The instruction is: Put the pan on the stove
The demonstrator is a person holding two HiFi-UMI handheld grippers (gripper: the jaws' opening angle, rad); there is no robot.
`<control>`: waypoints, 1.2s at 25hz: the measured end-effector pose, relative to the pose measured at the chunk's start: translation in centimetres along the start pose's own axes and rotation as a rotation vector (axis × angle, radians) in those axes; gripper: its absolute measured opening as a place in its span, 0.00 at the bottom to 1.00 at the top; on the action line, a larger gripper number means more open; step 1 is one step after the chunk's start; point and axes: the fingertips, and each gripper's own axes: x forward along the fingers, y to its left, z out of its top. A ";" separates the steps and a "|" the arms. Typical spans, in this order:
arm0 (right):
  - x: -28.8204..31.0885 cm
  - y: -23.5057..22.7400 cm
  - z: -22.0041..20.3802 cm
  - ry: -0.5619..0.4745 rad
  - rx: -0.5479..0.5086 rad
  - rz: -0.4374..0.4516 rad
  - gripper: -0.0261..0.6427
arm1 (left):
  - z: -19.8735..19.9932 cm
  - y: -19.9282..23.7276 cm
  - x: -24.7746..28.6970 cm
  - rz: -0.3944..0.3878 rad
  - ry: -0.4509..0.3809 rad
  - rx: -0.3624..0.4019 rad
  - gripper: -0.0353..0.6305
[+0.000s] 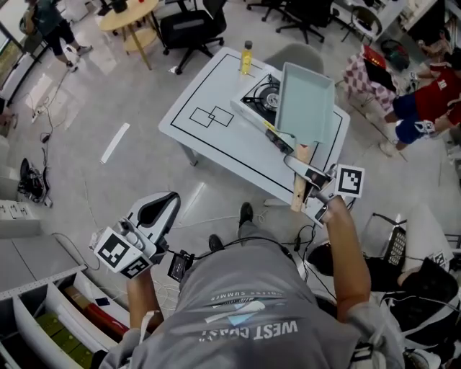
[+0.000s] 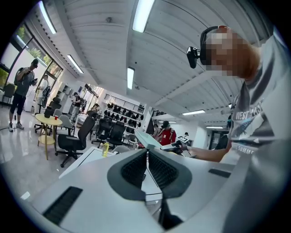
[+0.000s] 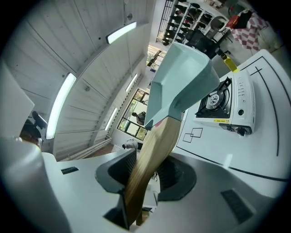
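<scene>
A pale teal rectangular pan (image 1: 307,101) with a wooden handle (image 1: 302,180) hangs tilted in the air over the right end of the white table (image 1: 216,140). My right gripper (image 1: 311,181) is shut on the handle near the table's front edge. In the right gripper view the handle (image 3: 150,159) runs between the jaws and the pan (image 3: 182,86) rises above the stove (image 3: 225,102). The portable gas stove (image 1: 261,96) stands on the table, partly hidden by the pan. My left gripper (image 1: 167,202) hangs low by my side, off the table, its jaws (image 2: 147,152) shut on nothing.
A yellow bottle (image 1: 246,58) stands at the table's far edge beside the stove. Black outlines are marked on the tabletop (image 1: 211,115). Office chairs (image 1: 189,29) and a round wooden table (image 1: 130,16) stand beyond. People sit at the right (image 1: 425,101). Cables lie on the floor (image 1: 32,180).
</scene>
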 end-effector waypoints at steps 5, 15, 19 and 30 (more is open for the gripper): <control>-0.4 -0.5 -0.4 0.007 0.031 -0.024 0.25 | 0.3 -1.2 -1.2 0.013 -0.003 -0.002 0.07; 3.5 -11.4 5.1 0.050 0.098 -0.048 0.25 | -1.3 3.2 3.3 0.094 0.026 -0.050 0.07; 4.9 -14.7 5.5 0.061 0.135 -0.066 0.25 | -2.1 3.9 3.8 0.115 0.033 -0.067 0.07; 8.8 -20.8 5.9 0.102 0.202 -0.117 0.26 | -3.1 6.2 5.0 0.152 0.054 -0.103 0.07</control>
